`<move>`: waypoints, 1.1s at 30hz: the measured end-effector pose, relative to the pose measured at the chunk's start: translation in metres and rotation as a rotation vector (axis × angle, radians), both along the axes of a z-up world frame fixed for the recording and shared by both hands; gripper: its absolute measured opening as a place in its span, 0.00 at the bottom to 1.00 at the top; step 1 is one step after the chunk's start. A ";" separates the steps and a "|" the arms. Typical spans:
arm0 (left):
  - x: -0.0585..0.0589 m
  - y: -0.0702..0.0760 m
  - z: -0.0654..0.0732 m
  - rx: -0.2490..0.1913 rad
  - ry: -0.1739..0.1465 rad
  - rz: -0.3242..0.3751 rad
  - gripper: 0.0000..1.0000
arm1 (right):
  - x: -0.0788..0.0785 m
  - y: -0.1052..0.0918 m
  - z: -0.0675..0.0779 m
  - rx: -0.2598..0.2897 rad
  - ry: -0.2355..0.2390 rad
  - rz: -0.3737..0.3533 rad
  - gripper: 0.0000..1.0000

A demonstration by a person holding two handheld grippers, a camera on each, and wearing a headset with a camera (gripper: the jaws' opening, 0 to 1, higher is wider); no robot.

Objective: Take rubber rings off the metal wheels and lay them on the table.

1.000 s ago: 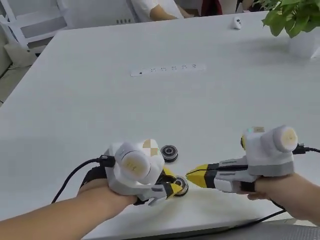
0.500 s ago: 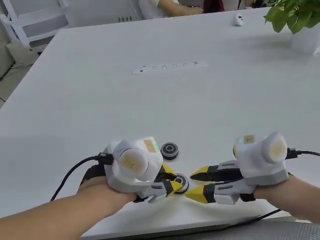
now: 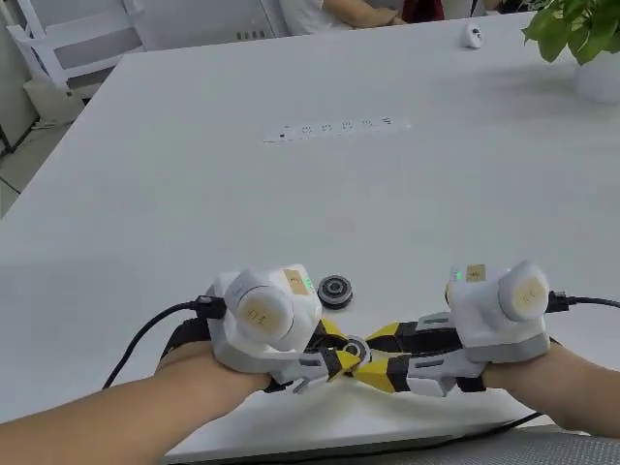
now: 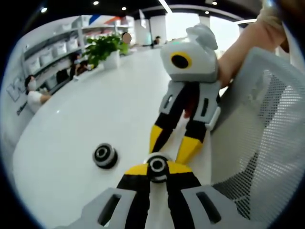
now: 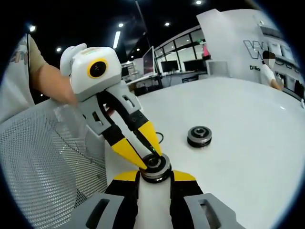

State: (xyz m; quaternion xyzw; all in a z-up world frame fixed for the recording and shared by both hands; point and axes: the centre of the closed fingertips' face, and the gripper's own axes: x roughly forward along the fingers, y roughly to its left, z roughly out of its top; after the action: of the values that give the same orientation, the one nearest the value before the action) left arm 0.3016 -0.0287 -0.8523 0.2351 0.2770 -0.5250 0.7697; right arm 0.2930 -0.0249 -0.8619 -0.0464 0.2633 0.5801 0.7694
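- Well, at the bottom middle, the left gripper (image 3: 334,360) pinches the near wheel (image 3: 353,349) tight.
- The right gripper (image 3: 380,366) hugs its sides; I cannot tell if it squeezes.
- A hard pull could yank the whole wheel loose.
- It looks shiny, with a black rubber ring (image 5: 156,174).
- Farther up, the other wheel (image 3: 335,290) lies on the table (image 3: 291,194).

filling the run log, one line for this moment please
left gripper: shut on wheel | right gripper: jaws astride same wheel, grip unclear | second wheel: on table, untouched
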 end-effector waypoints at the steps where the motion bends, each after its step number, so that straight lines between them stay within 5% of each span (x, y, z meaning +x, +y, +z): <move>1: 0.000 0.000 0.000 0.000 0.000 0.000 0.12 | 0.000 -0.001 -0.001 -0.007 -0.005 0.001 0.21; 8: 0.000 0.000 0.000 -0.005 -0.001 0.004 0.12 | 0.000 -0.007 -0.004 -0.072 -0.077 0.023 0.13; 25: 0.000 0.000 0.000 -0.003 -0.004 0.014 0.12 | 0.002 -0.011 -0.006 -0.117 -0.101 0.020 0.00; 33: 0.000 0.000 0.000 0.003 -0.016 0.009 0.12 | 0.004 -0.015 -0.003 -0.034 0.040 -0.070 0.00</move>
State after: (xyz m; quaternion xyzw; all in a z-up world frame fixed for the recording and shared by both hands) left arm 0.3017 -0.0287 -0.8522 0.2393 0.2728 -0.5189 0.7739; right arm 0.2969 -0.0400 -0.8650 -0.0387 0.2899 0.5492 0.7828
